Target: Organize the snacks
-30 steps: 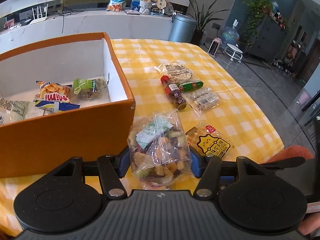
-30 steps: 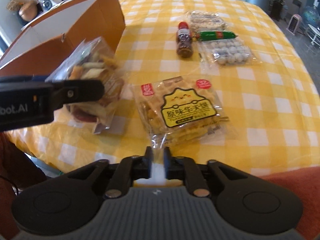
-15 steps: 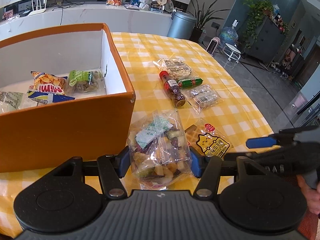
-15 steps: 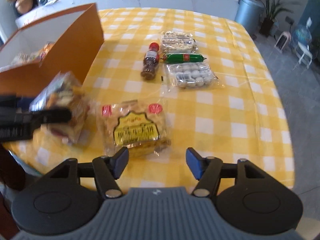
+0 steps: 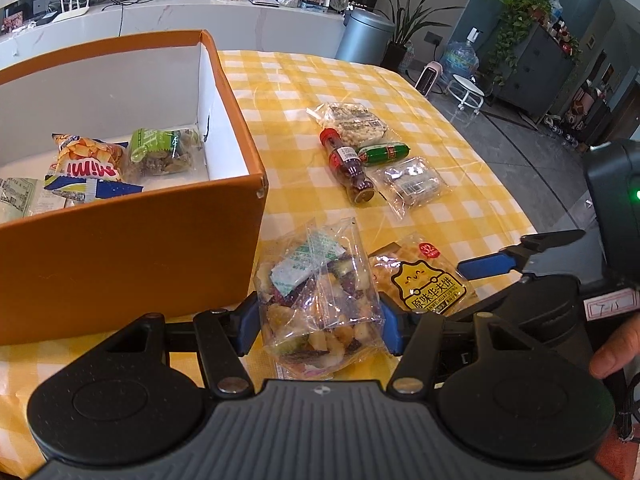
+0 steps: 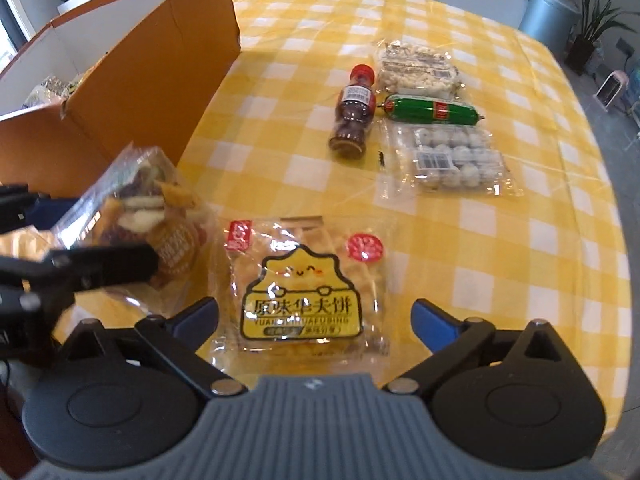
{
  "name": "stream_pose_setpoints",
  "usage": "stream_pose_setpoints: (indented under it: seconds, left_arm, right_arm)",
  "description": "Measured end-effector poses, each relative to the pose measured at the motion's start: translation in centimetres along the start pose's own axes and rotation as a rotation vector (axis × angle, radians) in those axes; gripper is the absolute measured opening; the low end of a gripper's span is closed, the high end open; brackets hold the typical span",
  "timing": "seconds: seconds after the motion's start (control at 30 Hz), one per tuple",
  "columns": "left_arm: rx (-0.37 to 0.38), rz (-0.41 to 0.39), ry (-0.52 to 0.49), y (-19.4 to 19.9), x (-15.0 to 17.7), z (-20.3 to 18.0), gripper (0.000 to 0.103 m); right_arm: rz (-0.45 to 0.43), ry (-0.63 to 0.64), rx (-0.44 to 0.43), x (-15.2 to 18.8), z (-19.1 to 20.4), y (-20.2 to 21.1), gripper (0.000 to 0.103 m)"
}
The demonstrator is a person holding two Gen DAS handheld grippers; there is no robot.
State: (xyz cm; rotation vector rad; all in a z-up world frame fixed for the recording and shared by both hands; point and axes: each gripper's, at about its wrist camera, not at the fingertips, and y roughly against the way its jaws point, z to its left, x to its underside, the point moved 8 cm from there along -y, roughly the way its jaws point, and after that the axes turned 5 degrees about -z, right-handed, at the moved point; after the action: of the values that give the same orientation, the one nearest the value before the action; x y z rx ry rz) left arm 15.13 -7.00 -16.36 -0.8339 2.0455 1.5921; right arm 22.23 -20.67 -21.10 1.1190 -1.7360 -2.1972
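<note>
Since the earlier frame, right gripper [image 6: 314, 316] released the waffle-biscuit packet [image 6: 304, 288]; its jaws were opening wide astride it. Left gripper [image 5: 320, 326] clamped the dried-fruit bag [image 5: 320, 296] beside the orange box [image 5: 132, 256], probably boxing next.

A box [image 5: 132, 248] holding several snack packets [image 5: 86, 160] was placed on the table [image 6: 520, 248] at the left, a bottle [image 6: 354, 114] was laid to its right, with a sausage [image 6: 430, 110] and two clear packs beside it, and a waffle pack [image 6: 304, 292] was laid nearer.
</note>
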Motion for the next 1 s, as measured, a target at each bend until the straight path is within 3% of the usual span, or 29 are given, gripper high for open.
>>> stream_pose_setpoints:
  seconds: [0.17,0.33,0.43,0.67,0.83,1.0]
  left_arm:
    - [0.004,0.001,0.007,0.0,-0.1,0.1,0.067]
    - [0.004,-0.010,-0.002,0.3,-0.1,0.0,0.067]
    - [0.017,-0.018,-0.001,0.7,0.0,-0.2,0.067]
    - [0.076,-0.060,0.030,3.7,-0.5,-0.8,0.067]
    - [0.135,-0.140,0.016,7.6,-2.0,-2.1,0.067]
    - [0.092,-0.256,-0.002,11.6,-4.6,-1.3,0.067]
  right_arm:
    - [0.025,0.037,0.000,0.5,0.9,-1.0,0.100]
    - [-0.020,0.019,0.016,0.3,0.8,-0.5,0.080]
    - [-0.025,0.011,0.017,0.4,0.7,-0.2,0.075]
    - [-0.075,0.003,0.037,0.3,0.6,2.1,0.074]
    - [-0.153,-0.009,0.051,-0.6,0.3,5.6,0.074]
    - [-0.261,0.028,0.044,-3.0,1.3,9.9,0.074]
